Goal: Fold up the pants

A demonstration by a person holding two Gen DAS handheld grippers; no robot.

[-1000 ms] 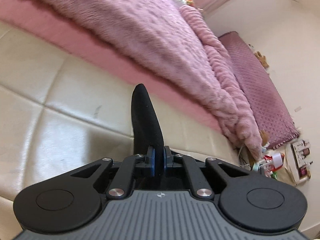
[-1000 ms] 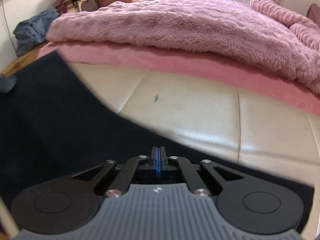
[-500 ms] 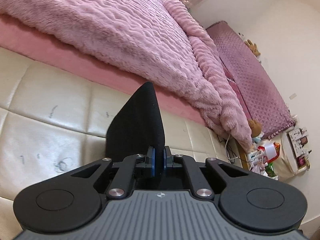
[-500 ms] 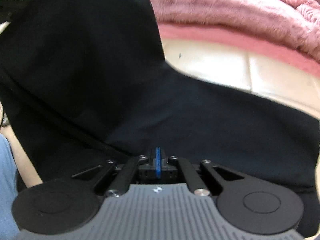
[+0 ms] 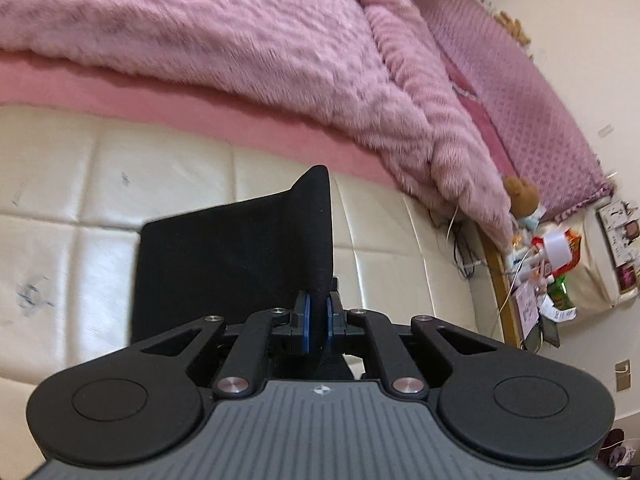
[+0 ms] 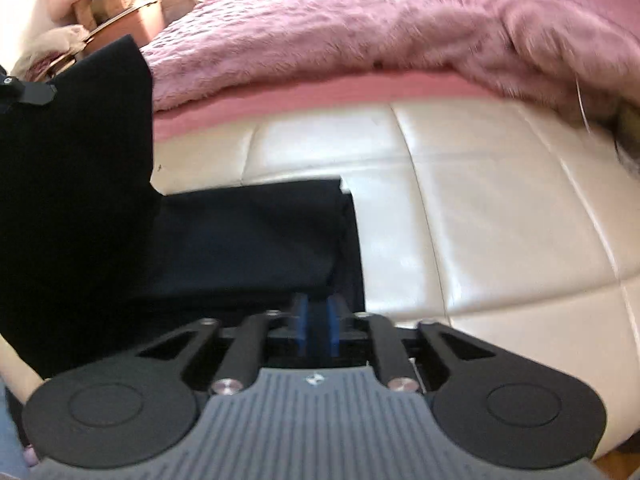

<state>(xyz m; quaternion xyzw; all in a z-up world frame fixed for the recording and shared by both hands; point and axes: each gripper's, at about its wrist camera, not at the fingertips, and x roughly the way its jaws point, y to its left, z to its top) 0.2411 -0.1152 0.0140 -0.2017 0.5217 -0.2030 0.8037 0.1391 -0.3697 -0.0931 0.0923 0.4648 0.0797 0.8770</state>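
The black pants (image 5: 236, 256) are spread over the cream cushioned bench (image 5: 400, 280), centre-left in both views. A fold is pinched upright by the left tongs (image 5: 316, 320). The right tongs (image 6: 318, 326) are opening, with dark cloth seen between the blue pads (image 6: 301, 324).

Both views are bright with soft daylight. Glare whitens the upper left corner of the right wrist view, and the cream bench (image 6: 500, 216) gives off a glossy sheen. The black pants (image 6: 80, 184) read as nearly featureless dark. Motion blur smears the pink blanket (image 6: 540, 40) in the right wrist view; the left wrist view is sharper. Fisheye distortion bends the bed edge and wall (image 5: 580, 40).
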